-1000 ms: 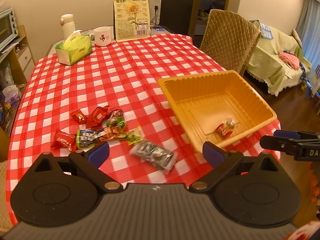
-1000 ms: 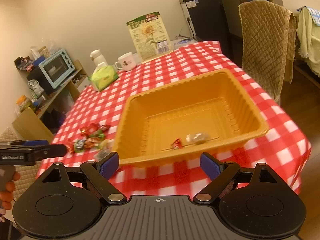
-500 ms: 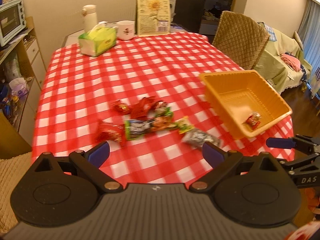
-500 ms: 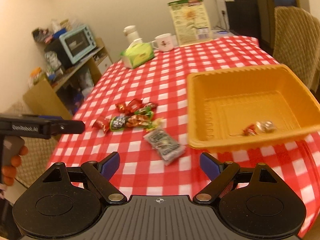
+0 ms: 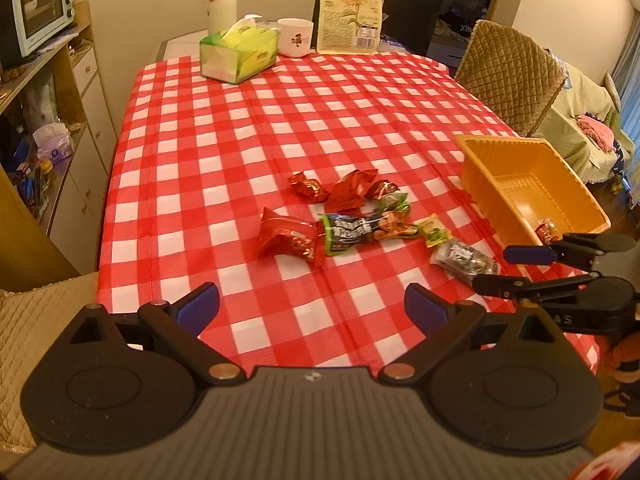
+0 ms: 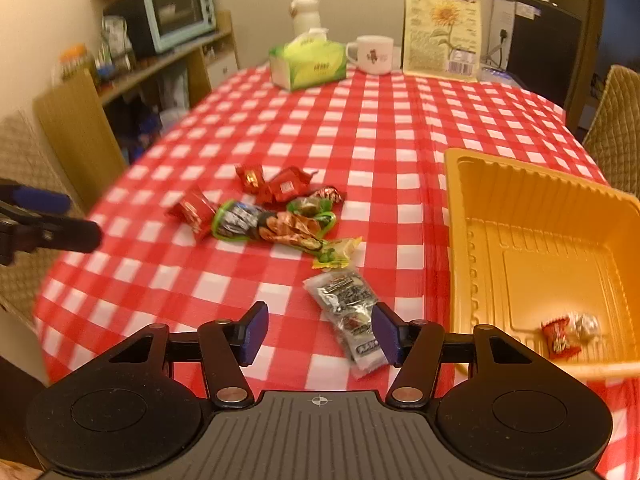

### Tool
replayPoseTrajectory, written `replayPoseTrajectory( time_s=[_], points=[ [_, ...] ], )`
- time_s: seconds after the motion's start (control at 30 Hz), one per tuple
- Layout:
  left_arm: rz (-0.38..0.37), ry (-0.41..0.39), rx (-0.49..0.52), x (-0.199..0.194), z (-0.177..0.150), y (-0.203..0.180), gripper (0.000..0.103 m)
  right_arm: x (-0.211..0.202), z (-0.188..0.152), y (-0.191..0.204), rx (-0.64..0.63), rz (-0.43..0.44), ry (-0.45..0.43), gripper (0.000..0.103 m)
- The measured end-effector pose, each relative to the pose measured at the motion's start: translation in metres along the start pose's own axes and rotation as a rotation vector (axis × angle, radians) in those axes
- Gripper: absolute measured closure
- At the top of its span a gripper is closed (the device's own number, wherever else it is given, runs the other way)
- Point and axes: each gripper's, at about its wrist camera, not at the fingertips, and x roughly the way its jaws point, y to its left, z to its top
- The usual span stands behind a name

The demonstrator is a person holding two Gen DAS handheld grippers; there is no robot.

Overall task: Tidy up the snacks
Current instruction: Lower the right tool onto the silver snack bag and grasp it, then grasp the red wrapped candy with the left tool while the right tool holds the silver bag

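Several wrapped snacks lie in a loose pile (image 5: 352,220) mid-table on the red checked cloth. A silver packet (image 6: 352,316) lies apart, nearest my right gripper (image 6: 320,332). Its jaws are closing, and the packet's near end sits just ahead of the right finger, with no pad pressing on it. The orange tray (image 6: 452,200) stands to the right and holds a red candy (image 6: 560,338) and a silver one (image 6: 586,324). My left gripper (image 5: 311,308) hangs open over the near cloth, short of the pile, with nothing between its fingers. The right gripper (image 5: 508,270) shows at the side, by the silver packet (image 5: 464,260) and tray (image 5: 500,168).
At the table's far end stand a green tissue box (image 5: 238,54), a white mug (image 5: 295,37), a white bottle (image 5: 222,6) and a sunflower-seed bag (image 5: 352,8). A quilted chair (image 5: 508,76) is at the right, and a shelf with a toaster oven (image 5: 38,8) at the left.
Both views have swung left, from the tray to the snack pile. The right jaws have narrowed and now sit close over the silver packet. The left jaws have stayed wide.
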Motion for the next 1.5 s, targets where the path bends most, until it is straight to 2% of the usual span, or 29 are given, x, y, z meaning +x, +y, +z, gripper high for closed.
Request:
replayPoseTrajectory(
  time_s=[0.37, 0.7, 0.9, 1.03, 1.27, 1.33, 1.4, 1.5],
  points=[
    [0.003, 0.024, -0.022, 0.012, 0.001, 0.016, 0.005, 0.049, 0.011, 0.006, -0.153, -0.057, 0.122, 0.045],
    [-0.004, 0.042, -0.022, 0.023, 0.002, 0.017, 0.006, 0.066, 0.015, 0.010, -0.260, -0.099, 0.186, 0.045],
    [-0.012, 0.044, -0.015, 0.028, 0.006, 0.015, 0.006, 0.056, 0.016, 0.018, -0.200, -0.021, 0.191, 0.046],
    [-0.018, 0.046, -0.009, 0.031, 0.007, 0.013, 0.006, 0.056, 0.016, 0.014, -0.146, -0.058, 0.156, 0.046],
    [-0.018, 0.053, -0.003, 0.035, 0.007, 0.012, 0.006, 0.062, 0.013, 0.009, -0.089, -0.052, 0.133, 0.046],
    [-0.017, 0.050, 0.002, 0.036, 0.008, 0.012, 0.007, 0.064, 0.012, 0.010, -0.064, -0.050, 0.131, 0.052],
    [-0.013, 0.046, 0.011, 0.037, 0.008, 0.013, 0.007, 0.066, 0.011, 0.010, -0.050, -0.058, 0.128, 0.063],
    [0.004, 0.038, 0.049, 0.040, 0.010, 0.012, 0.010, 0.064, 0.010, 0.007, -0.033, -0.047, 0.123, 0.065]
  ],
)
